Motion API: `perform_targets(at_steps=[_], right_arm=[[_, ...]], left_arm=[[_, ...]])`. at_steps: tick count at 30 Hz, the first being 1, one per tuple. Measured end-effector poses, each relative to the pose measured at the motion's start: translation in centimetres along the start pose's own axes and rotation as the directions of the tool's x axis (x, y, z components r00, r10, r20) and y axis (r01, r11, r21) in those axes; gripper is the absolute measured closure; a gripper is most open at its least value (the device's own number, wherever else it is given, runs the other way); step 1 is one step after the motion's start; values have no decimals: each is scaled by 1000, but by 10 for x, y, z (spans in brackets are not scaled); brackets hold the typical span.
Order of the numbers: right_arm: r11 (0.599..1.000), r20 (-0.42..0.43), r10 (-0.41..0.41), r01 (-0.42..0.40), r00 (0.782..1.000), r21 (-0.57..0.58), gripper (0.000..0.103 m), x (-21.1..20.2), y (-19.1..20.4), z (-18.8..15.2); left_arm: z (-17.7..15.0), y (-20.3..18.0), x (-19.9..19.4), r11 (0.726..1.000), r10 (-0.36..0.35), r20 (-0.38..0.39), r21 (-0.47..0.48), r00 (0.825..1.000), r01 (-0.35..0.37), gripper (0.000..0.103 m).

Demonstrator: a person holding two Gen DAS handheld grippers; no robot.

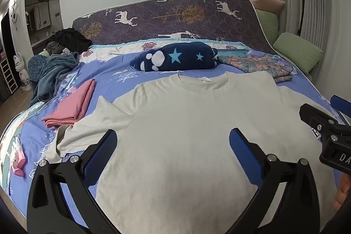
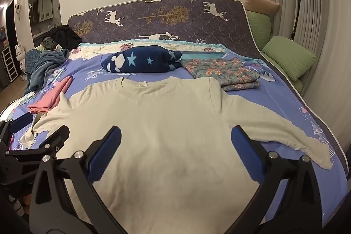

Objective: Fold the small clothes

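Cream T-shirt (image 1: 186, 124) flat on bed (image 1: 105, 80), front up, collar far side, both sleeves spread. Left claw (image 1: 173, 155) & right claw (image 2: 175, 150) both wide open, nothing held, above the shirt's lower half, pointing down at it. Pink folded cloth (image 1: 72, 104) just beside left sleeve; floral folded cloth (image 2: 221, 74) near right shoulder; star blanket (image 1: 177, 56) beyond collar. Right sleeve tip near bed edge.

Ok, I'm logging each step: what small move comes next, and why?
Probably lower the left gripper onto the left sleeve to fold it inward: the cream T-shirt lies flat with sleeves spread, and both grippers are open and empty.
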State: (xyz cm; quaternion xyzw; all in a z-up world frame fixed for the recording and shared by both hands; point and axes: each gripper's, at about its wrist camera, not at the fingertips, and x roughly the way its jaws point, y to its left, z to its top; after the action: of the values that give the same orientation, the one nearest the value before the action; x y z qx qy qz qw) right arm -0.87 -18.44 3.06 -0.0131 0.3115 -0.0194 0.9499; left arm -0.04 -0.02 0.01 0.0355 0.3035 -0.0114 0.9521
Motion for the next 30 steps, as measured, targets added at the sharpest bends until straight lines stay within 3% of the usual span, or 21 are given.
perform_targets(at_steps=[6, 11, 17, 22, 26, 30], right_arm=[[999, 40, 13, -15, 999, 39, 2, -4, -5, -3], [999, 93, -32, 29, 995, 36, 2, -7, -7, -5], [1000, 9, 4, -4, 1000, 24, 2, 4, -11, -5], [1000, -29, -13, 13, 999, -9, 2, 10, -9, -5], [999, -32, -11, 12, 999, 36, 2, 10, -14, -5], [1000, -13, 3, -3, 1000, 8, 2, 7, -11, -6]], left_arm=[[1, -1, -1, 1000, 7, 4, -1, 1000, -7, 1], [3, -2, -5, 1000, 10, -1, -7, 1000, -10, 1], [4, -3, -7, 1000, 13, 8, -2, 1000, -13, 1], [2, 1, -1, 1000, 13, -4, -14, 1000, -13, 1], [1, 2, 0, 1000, 10, -8, -24, 1000, -10, 1], [0, 3, 0, 1000, 17, 5, -16, 1000, -17, 1]])
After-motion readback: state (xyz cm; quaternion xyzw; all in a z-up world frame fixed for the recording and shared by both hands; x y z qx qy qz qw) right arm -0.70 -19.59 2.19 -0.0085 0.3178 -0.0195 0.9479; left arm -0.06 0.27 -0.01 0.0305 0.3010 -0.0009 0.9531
